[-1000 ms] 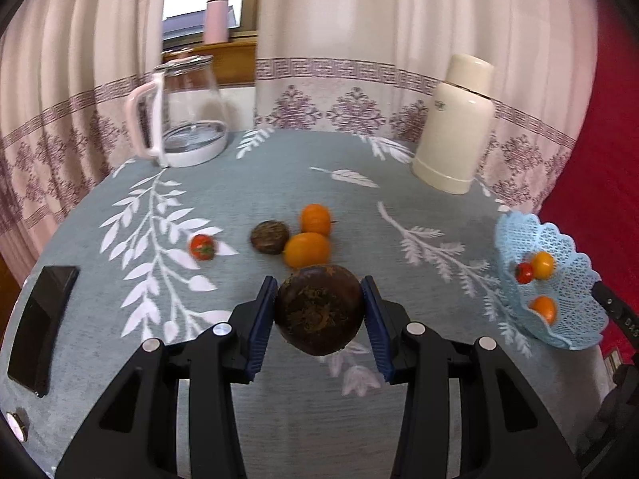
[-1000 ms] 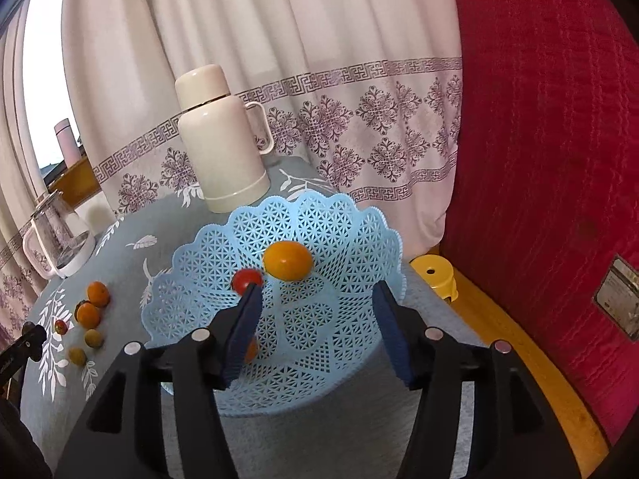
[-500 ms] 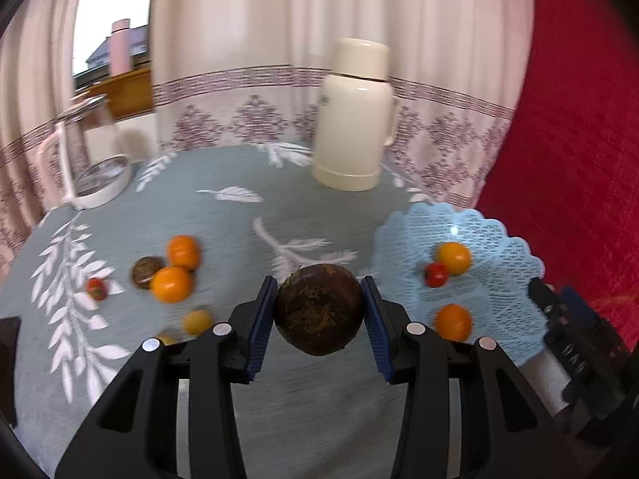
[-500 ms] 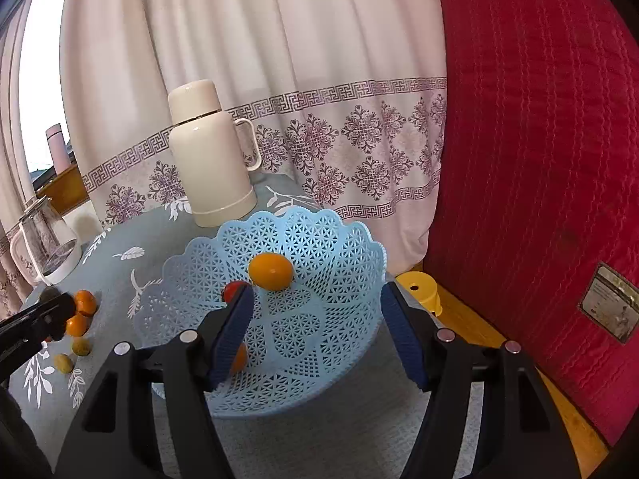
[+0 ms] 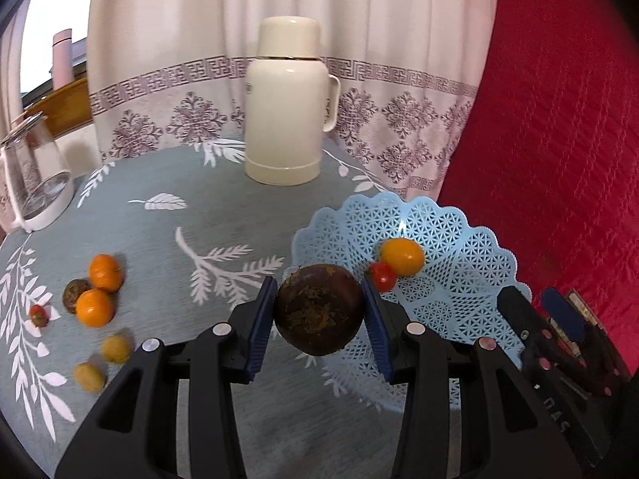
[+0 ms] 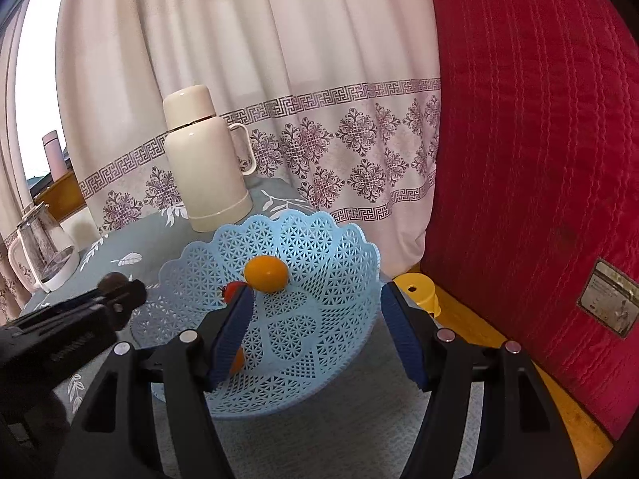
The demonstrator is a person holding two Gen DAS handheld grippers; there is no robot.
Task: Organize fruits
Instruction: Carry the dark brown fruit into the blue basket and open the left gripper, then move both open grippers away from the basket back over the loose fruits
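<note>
With the dark fruit [image 5: 318, 314] clamped in your left gripper [image 5: 319, 319], you have swung it from the loose fruit to the blue basket [image 5: 471, 247] rim, your empty right gripper [image 6: 315, 335] spread wider above it.

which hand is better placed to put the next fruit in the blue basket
Left. Its tongs already clamp the dark round fruit beside the blue basket. The right tongs hang open and empty over it.
</note>
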